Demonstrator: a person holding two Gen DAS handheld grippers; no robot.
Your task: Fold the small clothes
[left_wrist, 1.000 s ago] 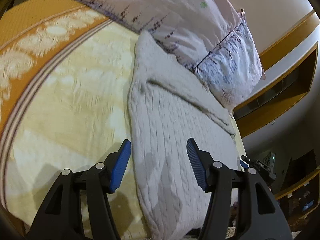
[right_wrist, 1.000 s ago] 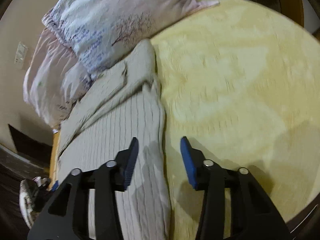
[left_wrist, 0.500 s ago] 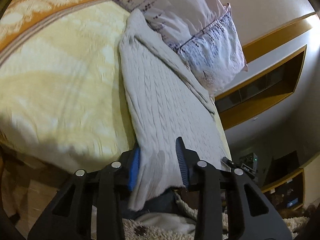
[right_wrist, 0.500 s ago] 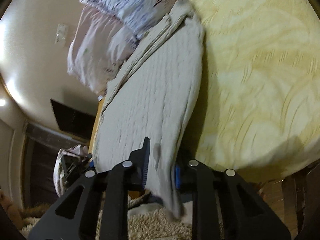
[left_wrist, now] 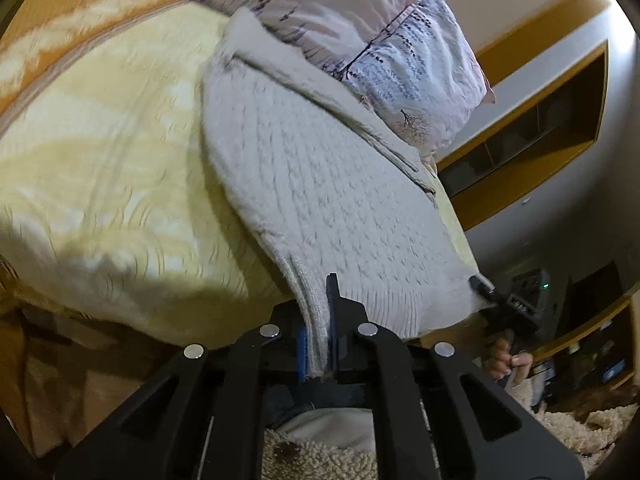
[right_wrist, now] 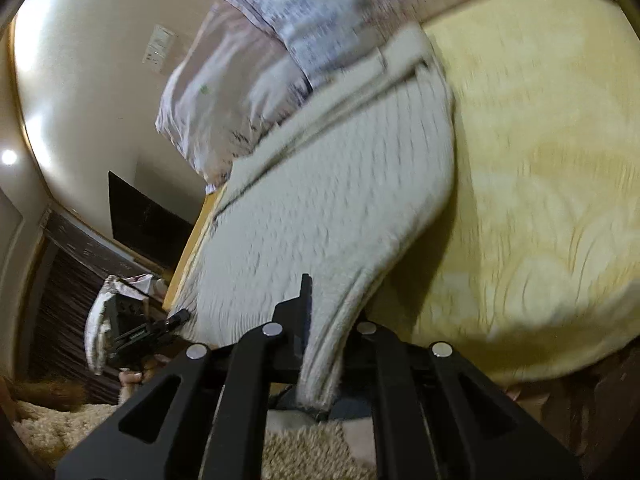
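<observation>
- Nearest you, your left gripper (left_wrist: 318, 336) is clamped on the ribbed hem of the sweater (left_wrist: 320, 184), at the corner on its own side; the blue pads are pressed against the knit with the fabric bunched between them.
- Your right gripper (right_wrist: 322, 340) is closed on the opposite hem corner in the same way, and the other gripper shows small at the far edge of each wrist view, so the hem runs between the two.
- From your fingers the sweater stretches straight away, its long axis running from the hem up to the collar end, which lies against the pillows (left_wrist: 400, 40).
- The hem end hangs off the near edge of the bed while the body rests on the yellow blanket (left_wrist: 100, 160).
- Both grippers look equally near the hem, so the fold likely calls for carrying both corners forward together toward the pillows, kept level to stop the sweater skewing.
- A sleeve appears folded along the pillow side.
</observation>
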